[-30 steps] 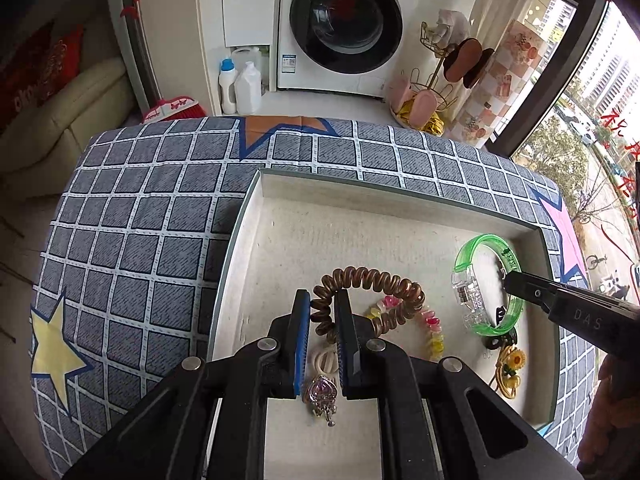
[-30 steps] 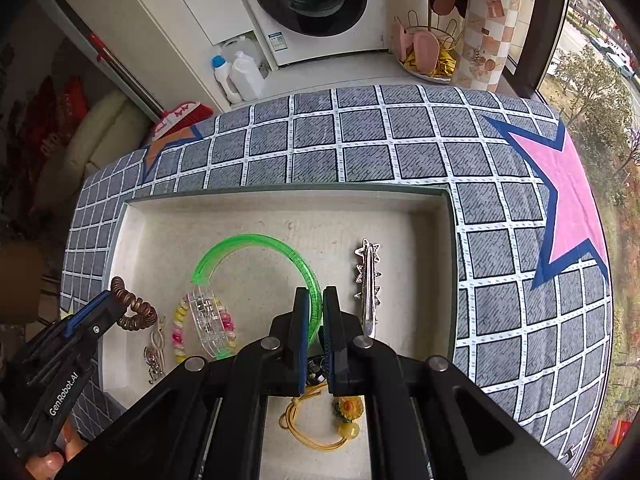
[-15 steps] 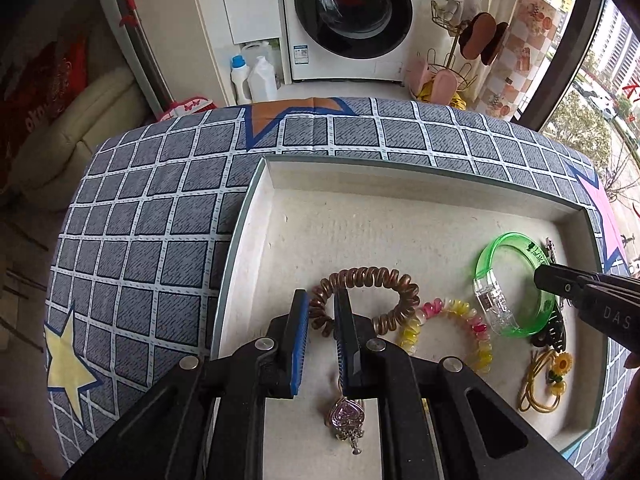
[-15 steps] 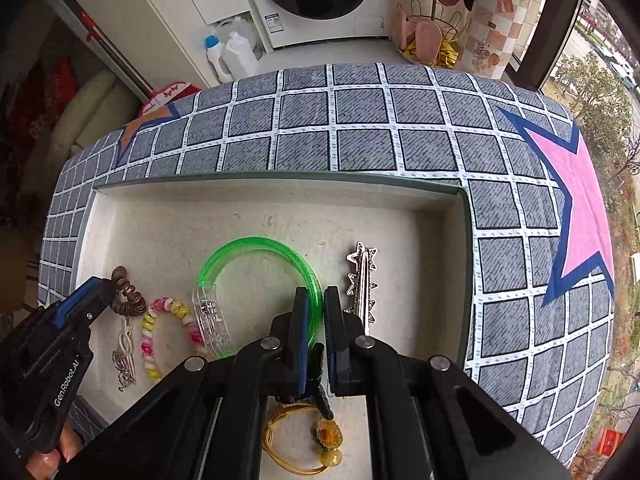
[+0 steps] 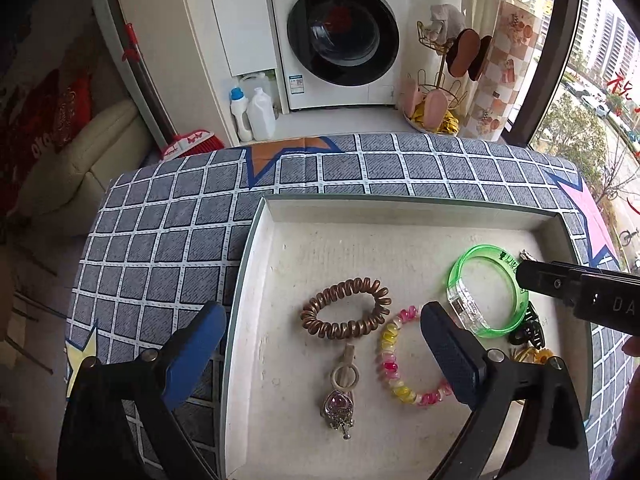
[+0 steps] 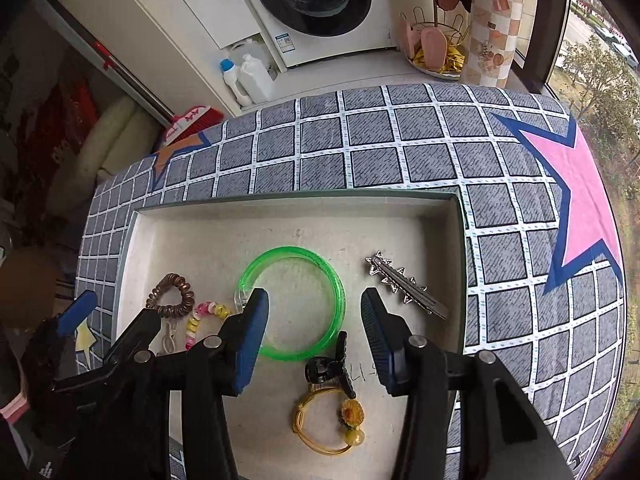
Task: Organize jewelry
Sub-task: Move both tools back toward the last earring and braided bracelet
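A shallow white tray (image 5: pixel 256 248) (image 6: pixel 132 240) on the checked cloth holds the jewelry. My left gripper (image 5: pixel 320 344) is open above a brown spiral hair tie (image 5: pixel 346 314), a heart pendant clip (image 5: pixel 340 400) and a pink-yellow bead bracelet (image 5: pixel 400 364). My right gripper (image 6: pixel 314 326) is open over a green bangle (image 6: pixel 292 304), with a black claw clip (image 6: pixel 330 366) and a yellow flower hair tie (image 6: pixel 332 420) just below it. A silver star hair clip (image 6: pixel 404 286) lies to the right. Both grippers are empty.
The tray sits on a grey checked tablecloth (image 5: pixel 160 240) with star patches. Beyond the table edge stand a washing machine (image 5: pixel 340 36), detergent bottles (image 5: pixel 252 114) and a rack with slippers (image 5: pixel 436 96). A window is at the right.
Both grippers have opened wide; they were shut before. The left let go of the brown hair tie, the right let go of the green bangle. Both pulled back and up slightly.
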Demonstrator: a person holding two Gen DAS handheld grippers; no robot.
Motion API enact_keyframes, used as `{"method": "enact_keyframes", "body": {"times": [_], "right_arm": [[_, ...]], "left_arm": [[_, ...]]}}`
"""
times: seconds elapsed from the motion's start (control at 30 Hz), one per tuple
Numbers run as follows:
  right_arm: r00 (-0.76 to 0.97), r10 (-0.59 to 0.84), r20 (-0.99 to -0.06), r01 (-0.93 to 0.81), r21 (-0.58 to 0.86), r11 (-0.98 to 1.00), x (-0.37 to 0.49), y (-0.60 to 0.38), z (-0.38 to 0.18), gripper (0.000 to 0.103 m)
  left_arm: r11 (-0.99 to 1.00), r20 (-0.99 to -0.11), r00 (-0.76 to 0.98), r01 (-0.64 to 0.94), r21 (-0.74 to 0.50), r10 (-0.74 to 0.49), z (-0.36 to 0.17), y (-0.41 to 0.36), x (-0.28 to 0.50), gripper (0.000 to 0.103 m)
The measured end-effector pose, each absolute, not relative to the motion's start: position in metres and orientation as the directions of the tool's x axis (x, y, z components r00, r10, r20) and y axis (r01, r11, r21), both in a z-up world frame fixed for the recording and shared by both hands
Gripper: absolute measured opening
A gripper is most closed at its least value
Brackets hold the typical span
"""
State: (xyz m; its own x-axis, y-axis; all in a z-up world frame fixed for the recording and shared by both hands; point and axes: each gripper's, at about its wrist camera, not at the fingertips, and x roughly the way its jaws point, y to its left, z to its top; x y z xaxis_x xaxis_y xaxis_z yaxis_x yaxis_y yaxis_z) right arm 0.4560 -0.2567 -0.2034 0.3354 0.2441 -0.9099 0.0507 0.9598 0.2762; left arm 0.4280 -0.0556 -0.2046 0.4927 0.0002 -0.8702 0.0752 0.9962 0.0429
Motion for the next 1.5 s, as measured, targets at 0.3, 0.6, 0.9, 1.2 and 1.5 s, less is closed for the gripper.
{"method": "enact_keyframes", "body": {"times": [0.3,0.6,0.9,1.2,1.5], "right_arm": [[0.359,0.272,-0.893,0.064,0.314,0.947,0.432,-0.261,-0.189,0.066],[0.394,0.302,-0.868,0.069,0.355,0.932,0.398,-0.259,-0.166,0.082],[0.432,0.33,-0.839,0.076,0.399,0.914,0.353,-0.257,-0.15,0.103],[0.431,0.347,-0.833,0.025,0.395,0.918,0.301,-0.24,-0.136,0.103],[0.358,0.344,-0.868,-0.012,0.364,0.931,0.249,-0.221,-0.142,0.103]], "left_arm": [[0.994,-0.867,0.497,0.084,0.063,0.013,-0.191,-0.054,0.406,0.103],[0.995,-0.871,0.491,0.095,0.042,-0.01,-0.176,-0.042,0.371,0.103],[0.995,-0.883,0.468,0.104,0.003,-0.047,-0.164,-0.025,0.323,0.103],[0.993,-0.905,0.425,0.118,0.016,-0.036,-0.172,-0.004,0.268,0.103],[0.992,-0.932,0.352,0.122,-0.043,-0.084,-0.19,0.007,0.227,0.103]]}}
